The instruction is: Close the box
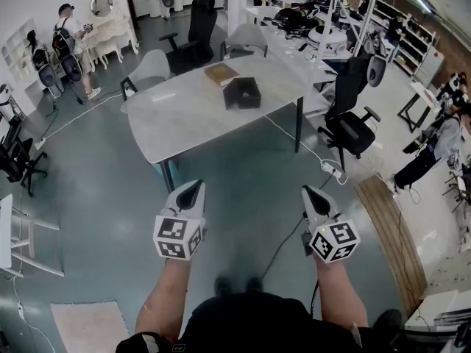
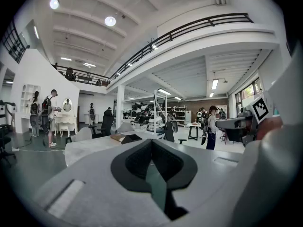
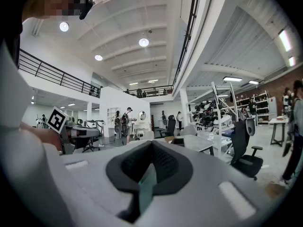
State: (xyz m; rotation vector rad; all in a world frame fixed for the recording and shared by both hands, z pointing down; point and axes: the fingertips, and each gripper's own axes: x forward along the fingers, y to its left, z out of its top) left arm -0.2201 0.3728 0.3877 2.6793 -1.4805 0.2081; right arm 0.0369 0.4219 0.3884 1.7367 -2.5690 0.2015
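Black box [image 1: 242,93] on grey table [image 1: 184,112] — left hand-held gripper [image 1: 194,187], right hand-held gripper [image 1: 307,192], jaws together, empty

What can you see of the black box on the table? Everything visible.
The black box is small, squarish and matte dark. A paler square shows in its top, so it looks open, though it is too small to be sure. It sits flat on the light grey table, toward the far edge, close beside a flat brown piece. Only the table clearly touches it.
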